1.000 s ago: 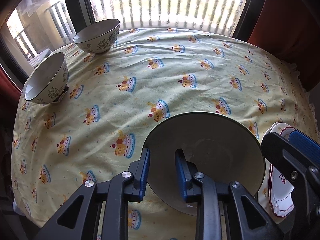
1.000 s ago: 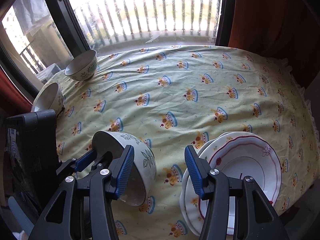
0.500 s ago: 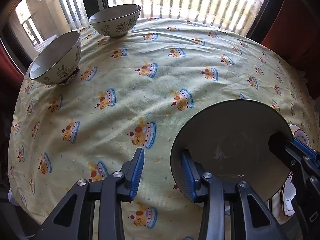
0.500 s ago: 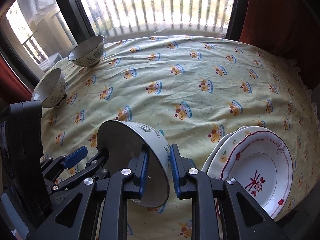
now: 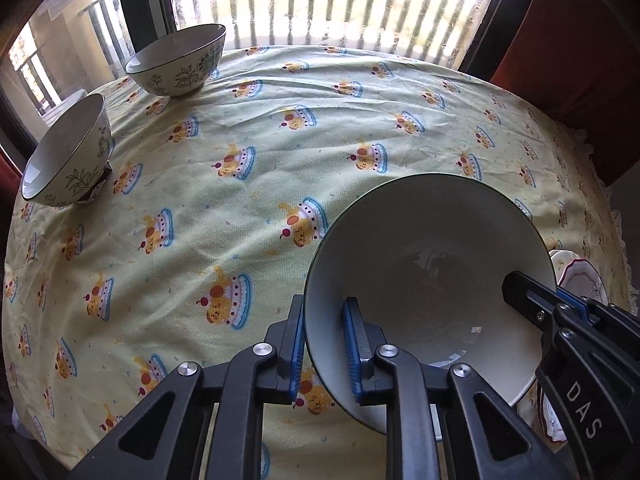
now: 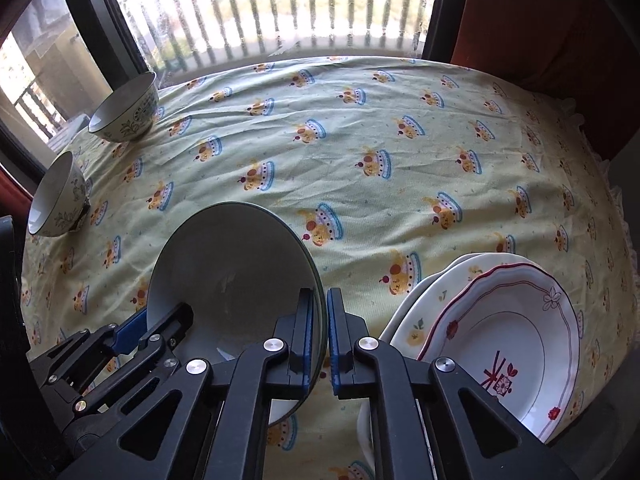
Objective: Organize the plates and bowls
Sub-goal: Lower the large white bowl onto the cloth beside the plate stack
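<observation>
A white bowl with leaf pattern is held tilted above the near table edge; it also shows in the right wrist view. My left gripper straddles its left rim, jaws a little wider than the wall. My right gripper is shut on its right rim. Two more patterned bowls stand at the far left: one at the back, also in the right wrist view, and a nearer one, also in the right wrist view. Stacked plates lie at the near right.
The table wears a yellow cloth with cake prints. A barred window stands behind it. A red curtain hangs at the right. The top plate has a red rim, and its edge shows in the left wrist view.
The right gripper closed on the bowl's rim and the bowl tilted up. The left gripper opened briefly, then narrowed around the left rim. Both views moved closer to the table.
</observation>
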`<control>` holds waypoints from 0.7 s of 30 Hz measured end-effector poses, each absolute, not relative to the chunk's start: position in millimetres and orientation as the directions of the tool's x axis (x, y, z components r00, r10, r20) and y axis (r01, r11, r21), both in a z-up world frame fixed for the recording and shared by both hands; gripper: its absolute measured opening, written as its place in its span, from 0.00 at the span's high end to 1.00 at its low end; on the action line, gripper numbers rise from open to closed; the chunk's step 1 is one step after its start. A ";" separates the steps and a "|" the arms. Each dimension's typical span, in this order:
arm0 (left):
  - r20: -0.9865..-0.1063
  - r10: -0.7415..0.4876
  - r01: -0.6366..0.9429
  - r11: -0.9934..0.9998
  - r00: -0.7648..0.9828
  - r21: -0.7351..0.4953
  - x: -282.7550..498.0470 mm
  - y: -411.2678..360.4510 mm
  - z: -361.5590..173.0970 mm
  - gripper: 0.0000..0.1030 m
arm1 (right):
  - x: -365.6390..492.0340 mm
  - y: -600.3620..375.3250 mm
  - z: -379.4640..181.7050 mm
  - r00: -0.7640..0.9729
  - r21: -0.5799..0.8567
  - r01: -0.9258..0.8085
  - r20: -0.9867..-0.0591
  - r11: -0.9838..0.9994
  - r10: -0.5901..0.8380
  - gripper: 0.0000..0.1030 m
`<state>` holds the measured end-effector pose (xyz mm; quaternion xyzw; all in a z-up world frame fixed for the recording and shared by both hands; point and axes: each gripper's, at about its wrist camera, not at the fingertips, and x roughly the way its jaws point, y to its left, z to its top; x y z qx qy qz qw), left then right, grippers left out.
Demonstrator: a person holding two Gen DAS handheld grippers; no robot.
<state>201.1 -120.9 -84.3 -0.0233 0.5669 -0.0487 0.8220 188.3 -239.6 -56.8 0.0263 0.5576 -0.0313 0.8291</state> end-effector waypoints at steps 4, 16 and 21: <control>-0.929 -0.112 0.039 0.994 0.352 -0.105 199.0 -120.3 -80.0 0.86 | 186.2 -247.1 -59.9 0.360 0.037 0.084 -0.933 0.996 0.004 0.91; -0.944 -0.003 0.012 1.000 0.331 0.001 155.2 -122.3 -73.7 0.86 | 149.0 -246.0 -69.9 0.279 0.111 0.018 -0.955 0.994 0.101 0.91; -0.939 0.018 -0.012 1.000 0.344 0.015 141.0 -126.9 -73.9 0.86 | 138.2 -249.7 -72.8 0.270 0.122 0.002 -0.956 0.993 0.117 0.90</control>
